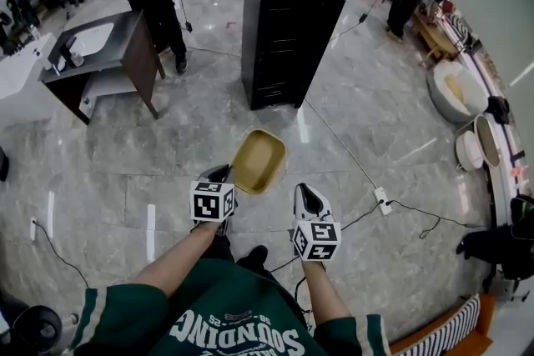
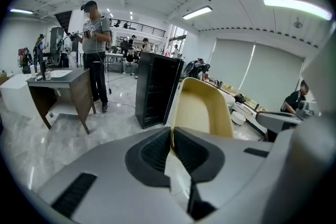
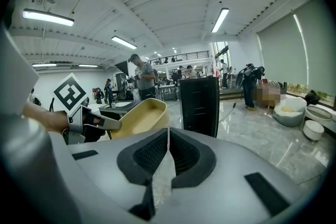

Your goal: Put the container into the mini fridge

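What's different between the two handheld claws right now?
The left gripper grips the tan container by its rim; the right gripper is shut on nothing. The left gripper reaches slightly farther forward than the right gripper. Both carry a marker cube and face the black mini fridge.

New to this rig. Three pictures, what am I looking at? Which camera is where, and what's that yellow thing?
No robot here: a person carries a two-jaw gripper in each hand. The top-down picture comes from a camera on their head. The other two cameras ride on the grippers and look along the jaws. The left gripper is shut on the rim of a tan container, over the marble floor. The right gripper is shut and empty. Ahead stands a black cabinet, likely the mini fridge.
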### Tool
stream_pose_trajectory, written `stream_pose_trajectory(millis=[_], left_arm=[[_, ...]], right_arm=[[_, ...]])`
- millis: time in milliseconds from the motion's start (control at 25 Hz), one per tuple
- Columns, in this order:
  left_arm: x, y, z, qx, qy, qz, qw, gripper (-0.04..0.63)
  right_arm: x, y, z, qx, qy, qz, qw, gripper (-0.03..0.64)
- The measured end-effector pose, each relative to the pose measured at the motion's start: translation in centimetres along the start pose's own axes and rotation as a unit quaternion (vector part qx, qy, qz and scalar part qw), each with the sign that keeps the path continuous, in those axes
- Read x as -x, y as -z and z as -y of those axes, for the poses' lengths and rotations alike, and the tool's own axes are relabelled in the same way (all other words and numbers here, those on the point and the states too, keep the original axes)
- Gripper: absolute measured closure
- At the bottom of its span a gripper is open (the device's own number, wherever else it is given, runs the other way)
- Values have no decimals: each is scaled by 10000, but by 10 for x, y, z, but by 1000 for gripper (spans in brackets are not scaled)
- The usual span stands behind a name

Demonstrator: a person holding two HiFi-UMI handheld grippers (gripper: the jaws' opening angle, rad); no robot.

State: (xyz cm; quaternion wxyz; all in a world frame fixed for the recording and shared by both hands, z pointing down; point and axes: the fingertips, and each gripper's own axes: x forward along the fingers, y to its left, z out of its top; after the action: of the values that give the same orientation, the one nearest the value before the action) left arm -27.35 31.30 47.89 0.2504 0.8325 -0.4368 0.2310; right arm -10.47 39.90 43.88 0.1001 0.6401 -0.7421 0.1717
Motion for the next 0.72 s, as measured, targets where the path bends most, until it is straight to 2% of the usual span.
stream_pose_trajectory(millis=[720], left_arm=[[-4,13,19,-28,-80,-85,9999,566]], right_arm=[[10,14,17,-26,-98,-31,9999,580]])
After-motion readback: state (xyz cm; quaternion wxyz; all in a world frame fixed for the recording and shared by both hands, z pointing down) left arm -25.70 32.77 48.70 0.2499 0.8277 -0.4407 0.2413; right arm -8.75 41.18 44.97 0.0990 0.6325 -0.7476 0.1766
